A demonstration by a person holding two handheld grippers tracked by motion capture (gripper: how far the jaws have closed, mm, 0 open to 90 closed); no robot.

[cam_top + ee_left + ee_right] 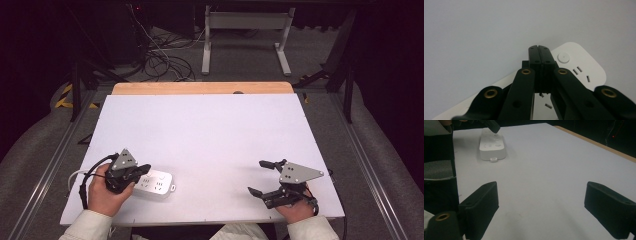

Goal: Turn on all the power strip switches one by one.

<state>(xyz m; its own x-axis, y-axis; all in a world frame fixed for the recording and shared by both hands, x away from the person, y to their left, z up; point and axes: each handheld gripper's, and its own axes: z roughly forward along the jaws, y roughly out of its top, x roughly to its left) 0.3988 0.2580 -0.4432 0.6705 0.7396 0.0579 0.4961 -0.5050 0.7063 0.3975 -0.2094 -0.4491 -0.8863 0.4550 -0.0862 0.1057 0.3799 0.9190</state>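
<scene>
A white power strip (159,183) lies flat near the front left of the white table top (210,125). My left gripper (143,169) hovers over the strip's left end, jaws shut together with nothing between them. In the left gripper view the shut tips (539,48) sit beside the round button of the strip (580,66); I cannot tell whether they touch it. My right gripper (257,176) rests at the front right, open and empty. In the right gripper view its pads (482,202) stand wide apart over bare table, with the strip (492,145) farther off.
The strip's white cord (74,176) runs off the table's left edge. A wooden strip (200,88) borders the far edge. Beyond it are floor cables (160,62) and a white desk frame (245,30). Metal rails flank both sides of the table.
</scene>
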